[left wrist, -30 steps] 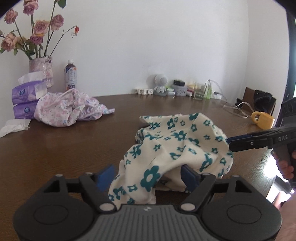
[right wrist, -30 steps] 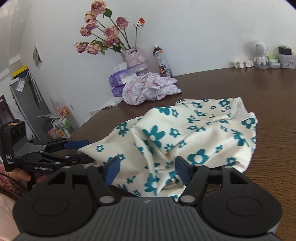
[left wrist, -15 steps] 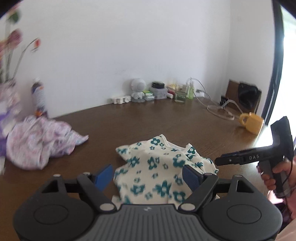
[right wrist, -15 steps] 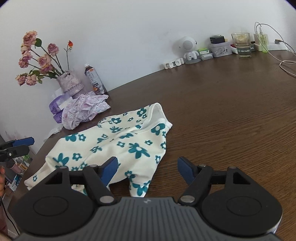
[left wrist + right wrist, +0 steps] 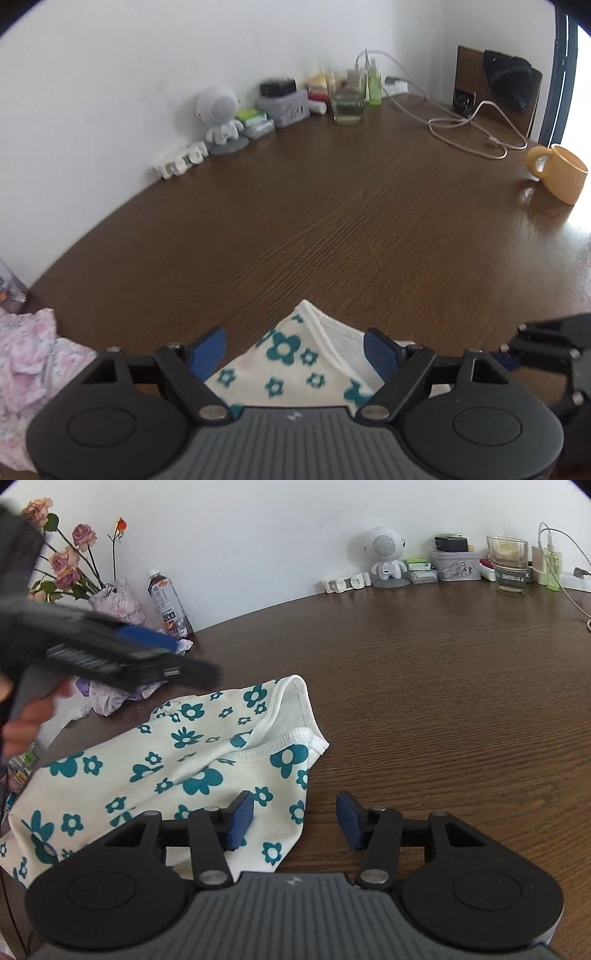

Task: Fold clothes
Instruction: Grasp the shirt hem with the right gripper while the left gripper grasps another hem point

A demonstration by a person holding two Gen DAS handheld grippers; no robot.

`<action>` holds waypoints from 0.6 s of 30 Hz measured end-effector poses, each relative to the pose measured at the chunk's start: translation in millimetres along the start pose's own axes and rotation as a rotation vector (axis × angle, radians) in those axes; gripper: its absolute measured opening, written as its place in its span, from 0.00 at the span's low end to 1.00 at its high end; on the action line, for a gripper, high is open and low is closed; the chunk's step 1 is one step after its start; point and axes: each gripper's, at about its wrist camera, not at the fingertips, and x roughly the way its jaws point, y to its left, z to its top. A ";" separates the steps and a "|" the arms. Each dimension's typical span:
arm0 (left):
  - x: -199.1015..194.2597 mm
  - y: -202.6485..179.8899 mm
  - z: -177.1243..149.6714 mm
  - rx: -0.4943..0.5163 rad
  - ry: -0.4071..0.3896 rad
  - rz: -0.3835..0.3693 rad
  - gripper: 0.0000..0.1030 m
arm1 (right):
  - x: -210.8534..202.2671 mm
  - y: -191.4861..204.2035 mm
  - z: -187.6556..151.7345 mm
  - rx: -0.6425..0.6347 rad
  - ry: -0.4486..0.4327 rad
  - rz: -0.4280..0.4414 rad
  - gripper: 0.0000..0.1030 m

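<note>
A cream garment with teal flowers (image 5: 177, 760) lies spread on the brown table (image 5: 443, 686), its hemmed opening toward the far right. My right gripper (image 5: 295, 819) is open; its left pad hovers over the garment's near right edge and the right pad is over bare wood. In the left wrist view my left gripper (image 5: 295, 350) is open above the garment's corner (image 5: 295, 354), with the cloth seen between the pads. The left gripper (image 5: 147, 653) also crosses the upper left of the right wrist view, held by a hand (image 5: 26, 716).
A crumpled pink floral garment (image 5: 29, 373) lies at the left. A vase of roses (image 5: 114, 598) and a bottle (image 5: 170, 605) stand behind it. A robot-shaped speaker (image 5: 221, 118), small boxes, a glass (image 5: 347, 103), a cable (image 5: 469, 133) and a yellow mug (image 5: 557, 173) line the far side.
The garment went from a raised bunch to lying flat on the table. Both grippers moved off it and turned; the left one now hovers over its far corner.
</note>
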 end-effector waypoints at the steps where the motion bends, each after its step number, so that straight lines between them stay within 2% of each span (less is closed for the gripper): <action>1: 10.4 -1.5 3.6 -0.005 0.019 0.001 0.78 | 1.0 -0.2 0.2 -0.006 -0.001 0.005 0.46; 2: 20.4 -2.8 7.0 -0.010 0.037 0.002 0.78 | 1.5 -0.3 0.0 -0.011 -0.001 0.010 0.44; 4: 33.4 -3.9 9.3 -0.013 0.059 0.017 0.78 | 2.5 -0.4 -0.4 -0.020 -0.002 0.021 0.31; 8: 46.3 -3.4 11.7 -0.013 0.088 0.023 0.74 | 4.4 -0.8 -1.1 -0.039 -0.004 0.042 0.22; 11: 50.3 -1.7 14.4 -0.012 0.097 0.022 0.60 | 5.9 -1.1 -1.6 -0.053 -0.006 0.058 0.14; 14: 53.0 0.8 14.8 -0.003 0.105 0.018 0.37 | 5.3 -0.2 -1.5 -0.071 -0.014 0.063 0.05; 16: 52.9 4.1 14.9 -0.001 0.105 0.016 0.06 | 3.6 1.0 -1.0 -0.086 -0.023 0.058 0.02; 18: 45.7 9.4 13.0 -0.001 0.073 0.020 0.04 | 1.9 2.3 -0.4 -0.101 -0.033 0.052 0.02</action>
